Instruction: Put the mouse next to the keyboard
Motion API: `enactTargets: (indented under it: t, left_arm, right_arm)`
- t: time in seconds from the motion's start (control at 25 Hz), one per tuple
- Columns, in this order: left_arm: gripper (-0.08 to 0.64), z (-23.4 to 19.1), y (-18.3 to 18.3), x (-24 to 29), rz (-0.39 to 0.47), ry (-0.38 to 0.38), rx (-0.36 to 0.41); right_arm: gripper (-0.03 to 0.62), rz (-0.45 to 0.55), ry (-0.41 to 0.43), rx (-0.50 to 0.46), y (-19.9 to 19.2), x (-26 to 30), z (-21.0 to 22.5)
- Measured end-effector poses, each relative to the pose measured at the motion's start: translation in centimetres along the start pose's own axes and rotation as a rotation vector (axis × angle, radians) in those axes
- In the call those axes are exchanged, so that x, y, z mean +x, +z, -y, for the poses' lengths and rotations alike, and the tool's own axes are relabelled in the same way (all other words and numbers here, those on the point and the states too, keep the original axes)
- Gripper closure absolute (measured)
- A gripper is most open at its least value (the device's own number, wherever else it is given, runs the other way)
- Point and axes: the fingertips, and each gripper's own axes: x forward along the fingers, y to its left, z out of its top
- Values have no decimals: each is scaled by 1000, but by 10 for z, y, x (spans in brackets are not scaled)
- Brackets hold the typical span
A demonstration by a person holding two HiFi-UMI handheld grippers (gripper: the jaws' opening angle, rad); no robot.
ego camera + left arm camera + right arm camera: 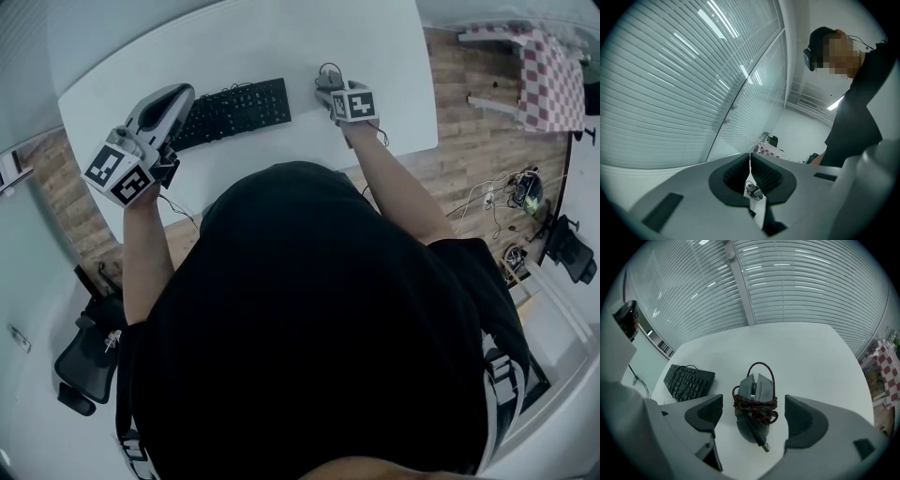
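1. The dark grey computer mouse with a red-and-black braided cable wound round its middle (pixel 753 401) lies on the white round-cornered bench (pixel 806 357). It sits to the right of the black keyboard (pixel 689 379), with a strip of bare bench between the two.
2. The right gripper (pixel 753 414) hangs just over the mouse with its jaws spread wide. One jaw stands on each side of the body, and neither seems to touch it.
3. The left gripper (pixel 750 174) has its jaws pressed together on nothing. In the head view it is raised at the keyboard's left end, and its own view looks up at the window blinds.
4. Handling, as a judgement:
   - The mouse looks light, with a stiff, smooth plastic shell and curved flanks, so a pinch placed too high could slide off.
   - It is not fragile, though squeezing the buttons or wheel is best avoided.
5. Where to hold, as a judgement:
   - The best place seems to be across the two flanks at the waist, where the rough braided windings should give the jaws grip.
   - The windings may shift a little under pressure.
6. Loose parts:
   - A cable loop stands out at the front, and the plug end trails free at the rear.
   - Either could drag or snag on the keyboard, so a short lift seems safer than a slide.
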Motion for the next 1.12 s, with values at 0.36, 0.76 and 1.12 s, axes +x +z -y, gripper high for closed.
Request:
enactTargets:
  t: [0.36, 0.76, 1.12]
  left_arm:
    - [535, 15, 2, -14, 18, -3, 18]
    - [535, 33, -2, -27, 23, 2, 29]
    - [535, 44, 4, -40, 37, 4, 51]
  right_arm:
    - [186, 106, -23, 31, 17, -34, 13]
    - [187, 165, 5, 15, 25, -65, 7]
    - [289, 245, 38, 8, 38, -97, -7]
